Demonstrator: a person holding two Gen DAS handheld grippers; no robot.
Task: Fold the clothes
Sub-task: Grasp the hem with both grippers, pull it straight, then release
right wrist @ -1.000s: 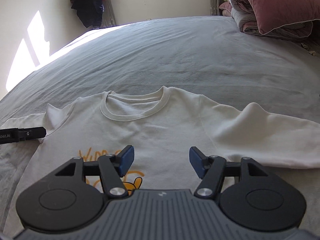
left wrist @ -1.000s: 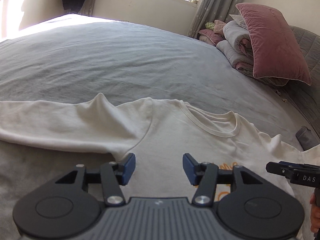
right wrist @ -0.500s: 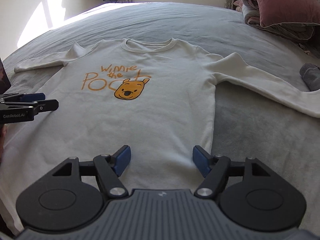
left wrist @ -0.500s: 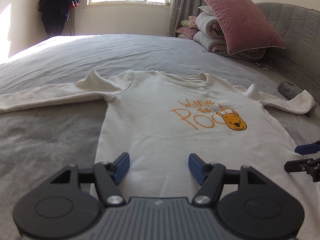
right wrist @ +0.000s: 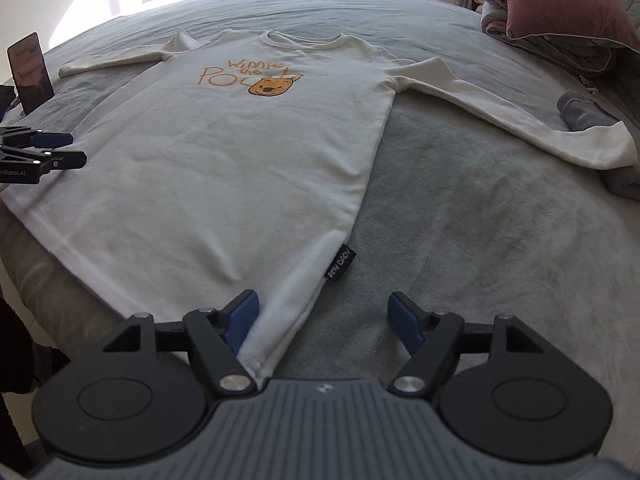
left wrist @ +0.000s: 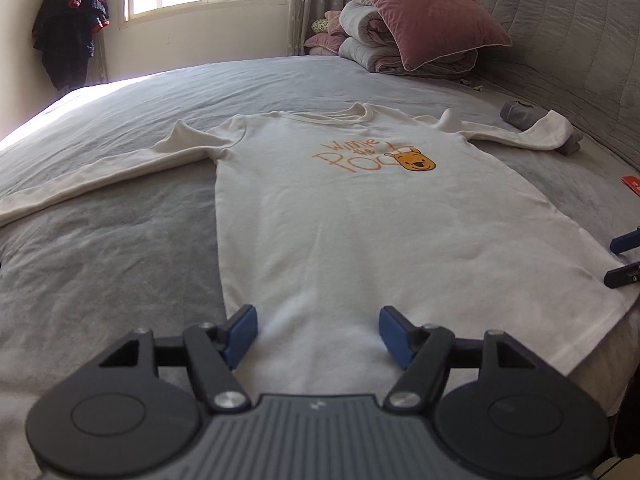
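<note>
A white long-sleeved shirt [left wrist: 360,220] [right wrist: 224,160] with an orange bear print lies flat and face up on the grey bed, sleeves spread to both sides. My left gripper [left wrist: 318,328] hovers low over the hem near its left corner. Its jaws are opening, with shirt fabric below them and nothing pinched. My right gripper [right wrist: 324,314] is open over the hem's right corner, and the shirt's side edge runs past its left finger [right wrist: 240,320]. A black label [right wrist: 340,263] sticks out of that side seam. Each gripper shows at the edge of the other's view: right gripper [left wrist: 624,260], left gripper [right wrist: 44,152].
A pink pillow [left wrist: 424,12] rests on folded quilts [left wrist: 368,44] by the padded headboard [left wrist: 580,40]. Small grey cloth [right wrist: 580,114] lies at the right cuff. A phone [right wrist: 30,72] stands at the bed's left edge. A dark jacket [left wrist: 68,28] hangs by the window.
Both grippers have drawn back from the collar area down the shirt to its hem, so the whole shirt now shows. Both pairs of jaws stand wider apart.
</note>
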